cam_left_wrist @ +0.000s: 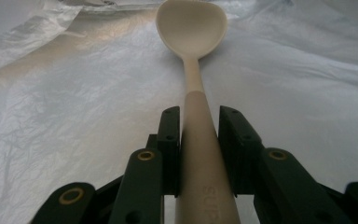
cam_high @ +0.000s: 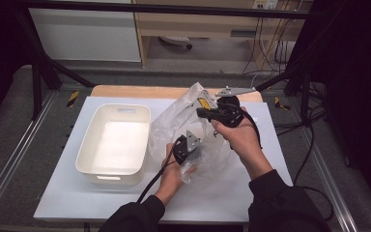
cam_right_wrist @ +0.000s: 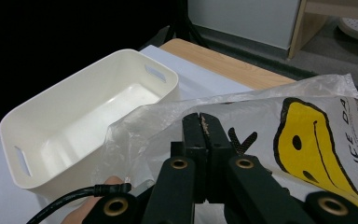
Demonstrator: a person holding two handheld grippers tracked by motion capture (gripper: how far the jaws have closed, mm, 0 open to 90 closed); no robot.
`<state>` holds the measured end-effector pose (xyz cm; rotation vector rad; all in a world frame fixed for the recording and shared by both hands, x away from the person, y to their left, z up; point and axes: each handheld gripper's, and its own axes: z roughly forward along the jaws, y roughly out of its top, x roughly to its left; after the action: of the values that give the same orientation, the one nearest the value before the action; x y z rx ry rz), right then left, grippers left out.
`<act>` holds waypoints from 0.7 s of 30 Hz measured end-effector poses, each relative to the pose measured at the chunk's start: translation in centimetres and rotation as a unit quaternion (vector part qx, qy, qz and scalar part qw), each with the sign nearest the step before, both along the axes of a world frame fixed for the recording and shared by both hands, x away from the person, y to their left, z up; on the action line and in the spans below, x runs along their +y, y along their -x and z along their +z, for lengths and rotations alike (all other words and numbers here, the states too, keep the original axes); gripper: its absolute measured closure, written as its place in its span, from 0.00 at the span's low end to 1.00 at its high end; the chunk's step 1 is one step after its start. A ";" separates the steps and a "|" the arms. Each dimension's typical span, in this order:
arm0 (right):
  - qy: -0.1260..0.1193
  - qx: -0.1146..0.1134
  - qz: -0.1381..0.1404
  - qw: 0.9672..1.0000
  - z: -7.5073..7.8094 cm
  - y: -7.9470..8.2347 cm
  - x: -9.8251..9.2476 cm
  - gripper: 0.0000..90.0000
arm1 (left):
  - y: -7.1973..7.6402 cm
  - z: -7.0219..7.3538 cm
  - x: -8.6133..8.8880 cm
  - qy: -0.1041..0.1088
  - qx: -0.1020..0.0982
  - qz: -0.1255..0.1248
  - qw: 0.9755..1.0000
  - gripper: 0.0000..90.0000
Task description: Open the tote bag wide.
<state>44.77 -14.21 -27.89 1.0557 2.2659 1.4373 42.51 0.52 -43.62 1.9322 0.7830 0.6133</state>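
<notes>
The left gripper has its fingers clamped on the handle of a cream plastic spoon, whose bowl lies inside the crinkled clear plastic bag. The right gripper pinches the bag's edge between fully closed fingers, above the white counter. A cream rectangular plastic tub sits just left of the bag.

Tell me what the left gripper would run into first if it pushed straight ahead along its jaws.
Probably the plastic bag. The left gripper is shut on the spoon, whose bowl leads, with crinkled film close all round and beyond it. How soon the bowl meets film is unclear.
</notes>
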 end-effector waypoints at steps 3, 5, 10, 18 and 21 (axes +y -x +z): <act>-0.002 -0.001 0.001 1.000 0.0 0.1 0.1 1.00 | -0.2 0.3 0.0 0.004 -0.009 0.004 1.000 0.78; 0.000 -0.002 0.003 1.000 0.0 0.1 0.2 1.00 | -0.4 0.5 -0.1 0.011 -0.011 0.008 1.000 0.78; 0.001 0.000 0.003 1.000 0.0 0.1 0.3 1.00 | -1.2 0.1 -0.7 0.001 -0.007 0.002 1.000 0.78; 0.002 0.005 0.003 1.000 -0.5 0.1 0.3 1.00 | -2.1 -1.2 -0.9 0.002 -0.006 -0.004 1.000 0.78; 0.001 0.007 0.003 1.000 -0.7 0.2 0.1 1.00 | -2.3 -1.6 -0.8 0.005 0.001 -0.002 1.000 0.78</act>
<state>44.60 -14.15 -28.62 1.0638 2.2820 1.4325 44.78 -0.28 -45.23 1.9257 0.7823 0.6041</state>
